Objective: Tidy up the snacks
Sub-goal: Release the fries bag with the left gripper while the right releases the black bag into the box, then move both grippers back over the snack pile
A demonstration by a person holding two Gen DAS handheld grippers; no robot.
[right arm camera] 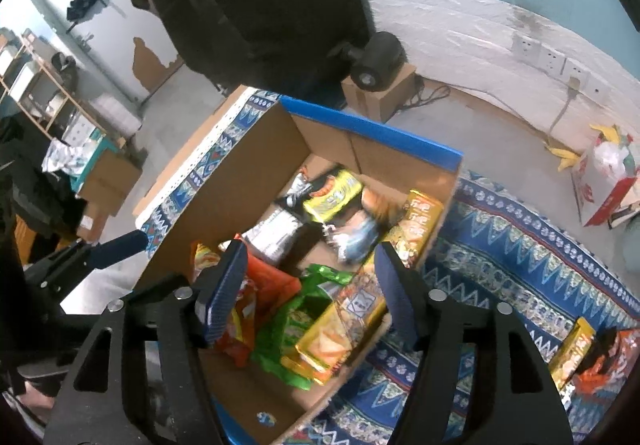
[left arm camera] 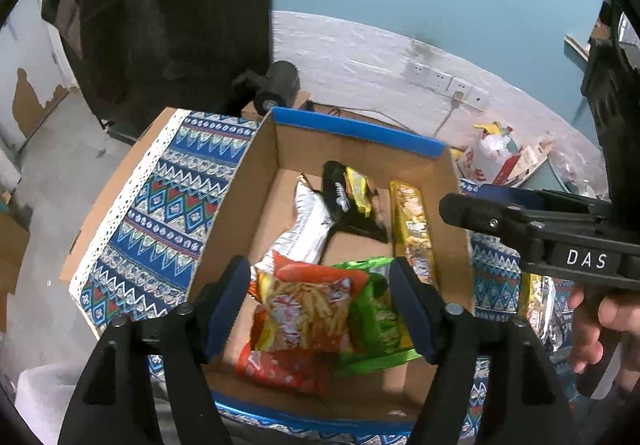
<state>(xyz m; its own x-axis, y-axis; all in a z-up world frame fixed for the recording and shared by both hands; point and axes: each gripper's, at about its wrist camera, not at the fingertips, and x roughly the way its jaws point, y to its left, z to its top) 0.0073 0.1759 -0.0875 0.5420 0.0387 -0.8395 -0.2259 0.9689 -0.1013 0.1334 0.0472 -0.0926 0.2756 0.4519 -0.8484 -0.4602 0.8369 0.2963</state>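
An open cardboard box with blue-taped rims holds several snack packs. My left gripper hangs open over its near end, above an orange-red fries bag and a green bag; the pads touch neither. My right gripper is also open, over a yellow pack that leans against the box's right wall beside the green bag. Further in lie a long gold pack, a black pack and a silver bag.
The box stands on a blue patterned cloth. A yellow pack and an orange pack lie on the cloth to the right. A black lamp sits on a small carton behind. A red-white bag is on the floor.
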